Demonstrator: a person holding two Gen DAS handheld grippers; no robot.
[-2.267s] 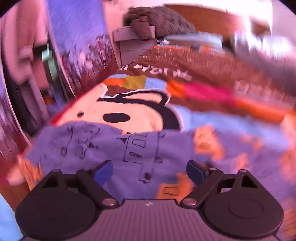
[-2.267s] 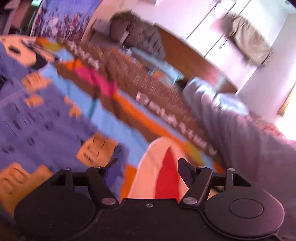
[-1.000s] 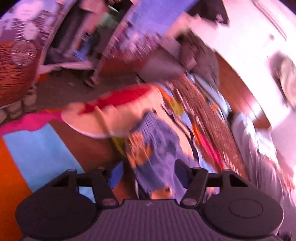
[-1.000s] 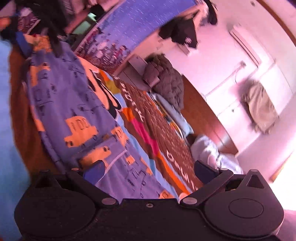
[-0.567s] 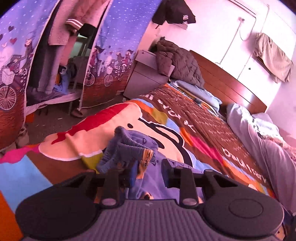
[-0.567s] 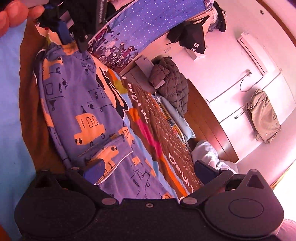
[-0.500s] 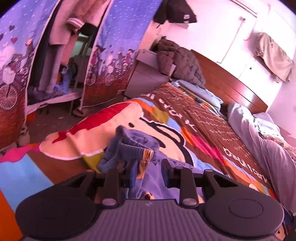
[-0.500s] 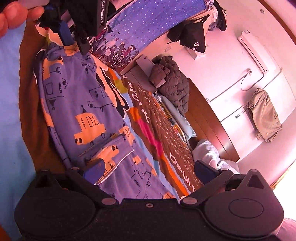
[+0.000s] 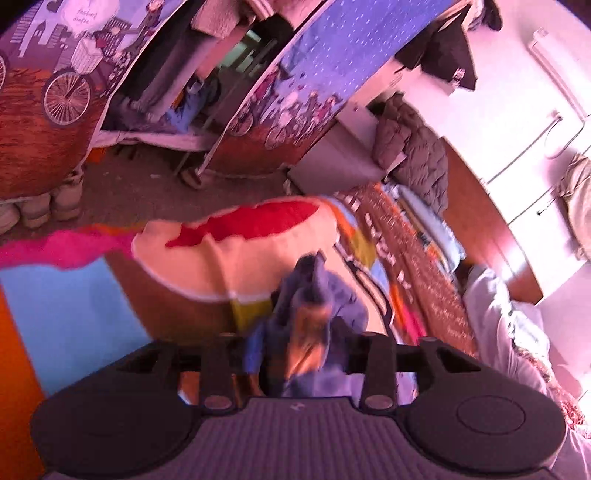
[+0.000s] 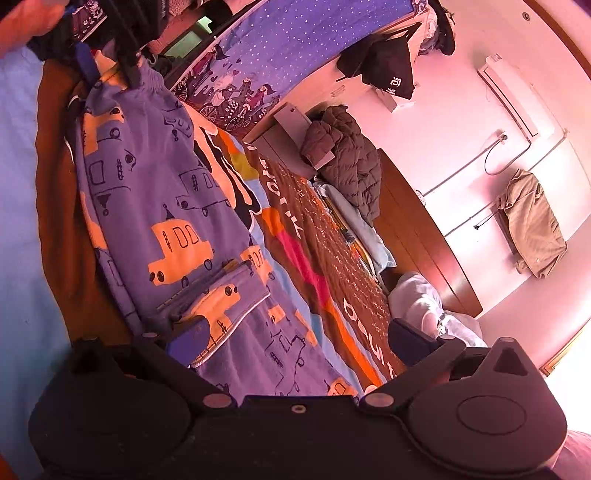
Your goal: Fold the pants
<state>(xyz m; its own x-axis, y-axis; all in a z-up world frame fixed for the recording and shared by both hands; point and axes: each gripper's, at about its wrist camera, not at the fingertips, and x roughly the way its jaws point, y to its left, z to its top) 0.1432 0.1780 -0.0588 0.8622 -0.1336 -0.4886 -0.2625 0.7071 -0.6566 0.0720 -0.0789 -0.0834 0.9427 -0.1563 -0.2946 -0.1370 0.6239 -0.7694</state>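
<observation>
The left gripper (image 9: pixel 295 350) tilts downward over the near edge of a bed covered by a bright cartoon-print blanket (image 9: pixel 236 266); its jaws are opening, about half apart, with a bunched end of the blue cotton pants printed with orange cars (image 9: pixel 314 295) standing between them; motion blur hides whether the pads press the cloth. The right gripper (image 10: pixel 295 339) points slightly downward along the bed; its jaws stand wide apart and grip nothing; its left blue pad lies at a folded-over pant flap, though contact cannot be told. Only the right wrist view shows the pants (image 10: pixel 166 206) spread lengthwise across the blanket, with the left gripper (image 10: pixel 110 62) and a person's hand (image 10: pixel 33 18) at their far end, top left. Only the left wrist view shows the floor beyond the bed.
</observation>
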